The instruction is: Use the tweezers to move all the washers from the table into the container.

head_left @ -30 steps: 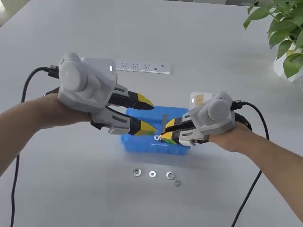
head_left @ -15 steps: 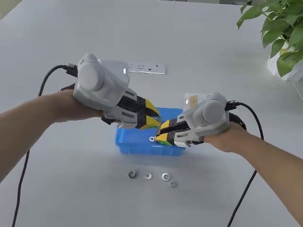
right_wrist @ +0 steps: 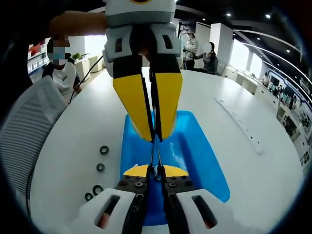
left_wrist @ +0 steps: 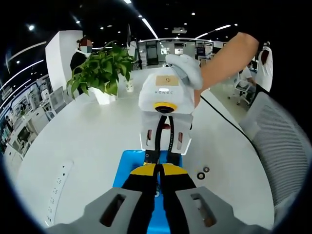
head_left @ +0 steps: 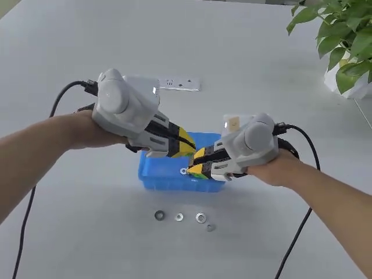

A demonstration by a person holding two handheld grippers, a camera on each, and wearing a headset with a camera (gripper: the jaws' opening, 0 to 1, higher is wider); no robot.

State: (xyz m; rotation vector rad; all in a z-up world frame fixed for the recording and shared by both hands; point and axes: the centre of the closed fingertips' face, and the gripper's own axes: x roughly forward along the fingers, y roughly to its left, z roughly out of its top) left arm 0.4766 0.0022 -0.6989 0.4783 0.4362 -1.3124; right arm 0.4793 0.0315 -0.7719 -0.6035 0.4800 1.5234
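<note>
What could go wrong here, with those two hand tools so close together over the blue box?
1. A washer hangs at the tweezers, near the blue box's front wall; a slip might drop it outside.
2. The left gripper and right gripper nearly touch; a bump could jar the tweezers.
3. The loose washers on the table lie close together; picking one may nudge others.

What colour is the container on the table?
The container is bright blue; the right gripper view shows it best.
</note>
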